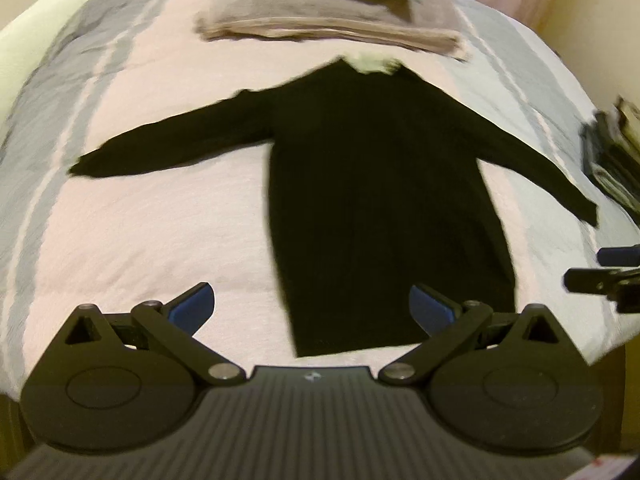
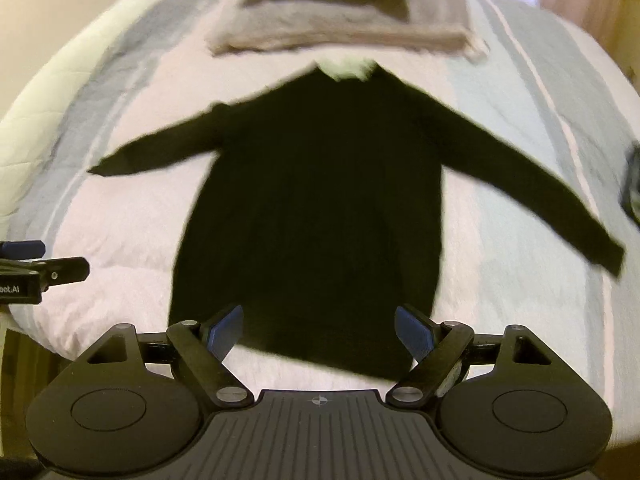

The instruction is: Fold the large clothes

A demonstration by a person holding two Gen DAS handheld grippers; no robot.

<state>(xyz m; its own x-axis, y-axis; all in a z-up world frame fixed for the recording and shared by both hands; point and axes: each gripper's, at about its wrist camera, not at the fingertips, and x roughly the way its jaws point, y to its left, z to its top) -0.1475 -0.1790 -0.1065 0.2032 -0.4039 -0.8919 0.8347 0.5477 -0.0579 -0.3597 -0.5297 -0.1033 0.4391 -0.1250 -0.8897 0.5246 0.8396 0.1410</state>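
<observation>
A black long-sleeved garment (image 1: pixel 380 200) is spread flat in the centre of both views on a pink and grey striped bedcover (image 1: pixel 140 220), with its sleeves stretched toward the left and right edges of the frame and its pale collar toward the top. The left gripper (image 1: pixel 312 304) and the right gripper (image 2: pixel 319 328) are each held with the blue pads wide apart and nothing between them, above the hem at the bottom of the frame. Both views are smeared by motion, so the hem edge could be misjudged. It is judged that the bedcover might be pinched together with the dark cloth, or only one layer taken. A stack of folded linens (image 1: pixel 328 16) lies just beyond the collar at the top, where a fold carried upward could be crowded.
</observation>
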